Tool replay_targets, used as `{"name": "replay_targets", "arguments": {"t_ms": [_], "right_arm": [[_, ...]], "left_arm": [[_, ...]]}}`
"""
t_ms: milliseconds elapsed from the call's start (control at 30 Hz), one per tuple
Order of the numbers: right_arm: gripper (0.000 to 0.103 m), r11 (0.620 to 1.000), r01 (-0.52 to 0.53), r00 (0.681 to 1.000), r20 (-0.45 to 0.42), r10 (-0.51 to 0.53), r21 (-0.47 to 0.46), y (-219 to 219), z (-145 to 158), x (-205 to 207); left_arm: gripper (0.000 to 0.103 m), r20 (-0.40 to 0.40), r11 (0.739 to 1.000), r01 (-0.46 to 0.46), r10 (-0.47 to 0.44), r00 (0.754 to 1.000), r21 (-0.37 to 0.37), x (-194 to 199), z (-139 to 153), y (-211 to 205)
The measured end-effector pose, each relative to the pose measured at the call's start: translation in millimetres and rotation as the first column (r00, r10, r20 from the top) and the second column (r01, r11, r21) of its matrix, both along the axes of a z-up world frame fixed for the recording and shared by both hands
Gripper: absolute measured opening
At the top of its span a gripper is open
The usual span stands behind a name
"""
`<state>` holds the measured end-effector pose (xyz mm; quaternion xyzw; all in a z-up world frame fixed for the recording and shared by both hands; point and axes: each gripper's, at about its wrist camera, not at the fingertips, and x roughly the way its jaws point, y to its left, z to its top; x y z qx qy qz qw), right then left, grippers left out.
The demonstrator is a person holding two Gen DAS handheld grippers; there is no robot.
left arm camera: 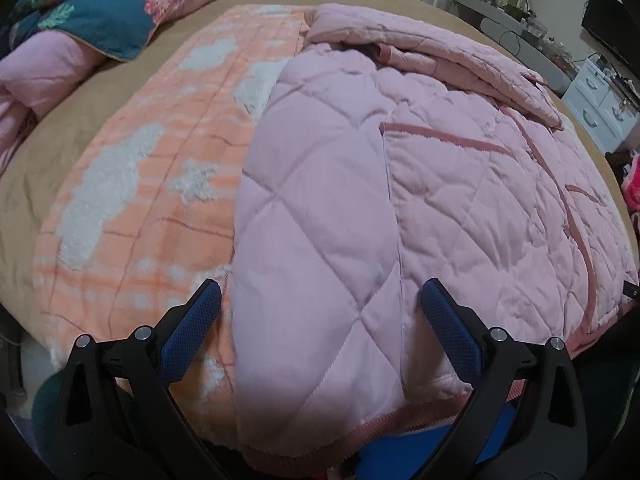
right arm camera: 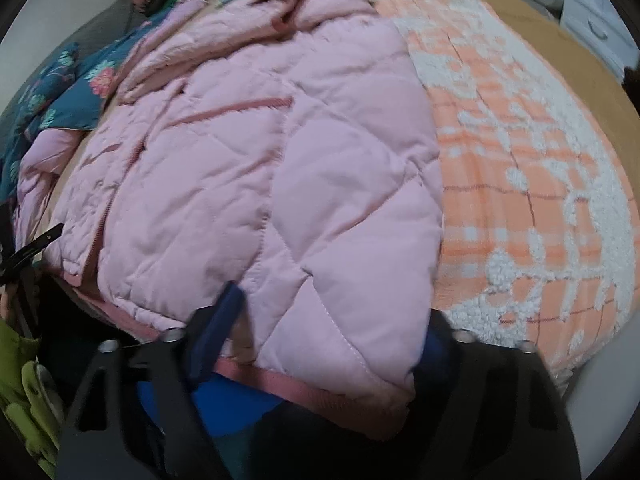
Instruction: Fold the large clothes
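One pink quilted jacket (left arm camera: 340, 184), one orange-and-white blanket (left arm camera: 160, 160), one floral quilt (left arm camera: 100, 12), two claws (left arm camera: 320, 320)

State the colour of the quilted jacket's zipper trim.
Dusty rose on the pink quilted jacket; clearest in the left wrist view.

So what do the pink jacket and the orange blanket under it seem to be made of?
Pink jacket: probably a smooth woven shell over padding, matte, since diamond stitching puffs it up; the darker pink edge looks ribbed. Orange blanket: likely soft fleece or terry, with raised, curly white patches standing above the checked ground.
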<state>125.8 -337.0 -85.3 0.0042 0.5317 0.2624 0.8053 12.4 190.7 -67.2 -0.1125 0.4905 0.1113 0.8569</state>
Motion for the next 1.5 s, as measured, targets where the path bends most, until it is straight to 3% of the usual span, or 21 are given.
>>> {"name": "replay_targets", "arguments": {"t_ms": [133,367,467,533,667,800,933,1100,1167,1233,1300,1500], "right_arm": [[0.03,0.996,0.012,0.998,0.06,-0.017,0.083,-8,19,-1],[0.026,0.977,-0.009,0.984,0.174,-0.029,0.214,-3,60,8],[0.026,0.974,-0.01,0.985,0.17,-0.029,0.224,0,61,15],[0.027,0.974,-0.005,0.988,0.152,-0.03,0.225,0,55,16],[0.037,0.977,0.018,0.994,0.104,-0.041,0.215,-2,40,14],[0.055,0.988,0.005,0.997,0.073,-0.017,0.157,0,25,7],[0.071,0.996,-0.008,1.0,0.03,0.005,0.092,3,9,0],[0.073,0.999,-0.006,1.0,0.016,0.006,0.042,12,-1,-9],[0.062,1.0,-0.013,0.999,0.041,0.012,0.028,15,2,-13],[0.038,0.999,-0.008,0.996,0.092,0.005,0.036,15,9,-17],[0.025,0.998,0.014,0.993,0.114,-0.021,0.064,8,15,-16],[0.022,0.985,0.048,0.983,0.165,-0.076,0.168,-4,37,-13]], "left_arm": [[0.094,-0.012,1.0,-0.007,0.006,1.0,-0.03,-1,-4,1],[0.094,-0.029,0.997,0.016,-0.019,0.999,-0.07,-4,-12,-6],[0.093,-0.018,0.997,0.047,-0.048,0.999,-0.056,-5,-10,-15],[0.084,-0.01,0.997,0.066,-0.066,0.998,-0.041,-5,-8,-20],[0.066,0.008,0.996,0.086,-0.086,0.996,-0.016,-6,-4,-26],[0.043,0.01,0.993,0.112,-0.112,0.994,0.043,-6,2,-34],[0.031,0.023,0.993,0.111,-0.112,0.993,0.046,-8,5,-33],[0.015,0.044,0.992,0.109,-0.112,0.993,0.063,-11,10,-34],[0.013,0.055,0.993,0.106,-0.109,0.993,0.052,-12,13,-32],[0.012,0.073,0.992,0.111,-0.114,0.991,0.054,-13,17,-33],[0.01,0.096,0.992,0.115,-0.12,0.988,0.057,-14,24,-33],[0.009,0.149,0.993,0.11,-0.113,0.982,0.03,-14,37,-31]]}}
